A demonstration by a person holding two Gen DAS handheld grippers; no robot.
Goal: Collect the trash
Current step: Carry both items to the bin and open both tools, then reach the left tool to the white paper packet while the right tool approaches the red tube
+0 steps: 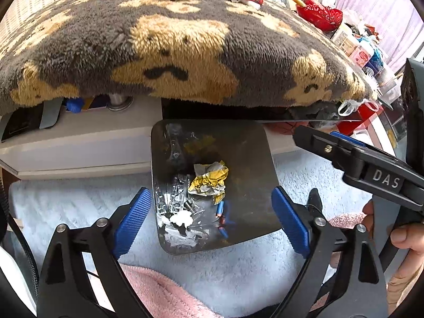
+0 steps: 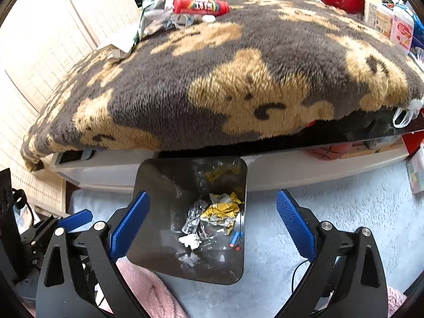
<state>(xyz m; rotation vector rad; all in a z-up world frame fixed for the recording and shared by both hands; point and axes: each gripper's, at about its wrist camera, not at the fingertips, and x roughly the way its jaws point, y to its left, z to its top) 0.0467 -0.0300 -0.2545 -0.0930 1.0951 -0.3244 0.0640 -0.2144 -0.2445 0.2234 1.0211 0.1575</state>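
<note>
A black bin [image 1: 238, 137] stands on a pale blue rug against a low table. In it lie a crumpled yellow wrapper [image 1: 209, 180], clear plastic, white scraps and small blue and red bits. My left gripper [image 1: 210, 201] hangs open over the bin with nothing between its blue pads. My right gripper [image 2: 212, 201] is also open and empty above the same bin [image 2: 164, 180], over the yellow wrapper [image 2: 220, 209]. More trash lies at the table's far edge: a red candy tube [image 2: 201, 6] and crumpled wrappers [image 2: 156, 5].
A grey and tan fleece blanket [image 1: 172, 45] covers the table and overhangs its front edge. A red bowl [image 1: 320, 14] and packets crowd the far right. Pink fleece [image 1: 159, 291] lies in the foreground. A hand [image 1: 405, 238] holds the right gripper's handle.
</note>
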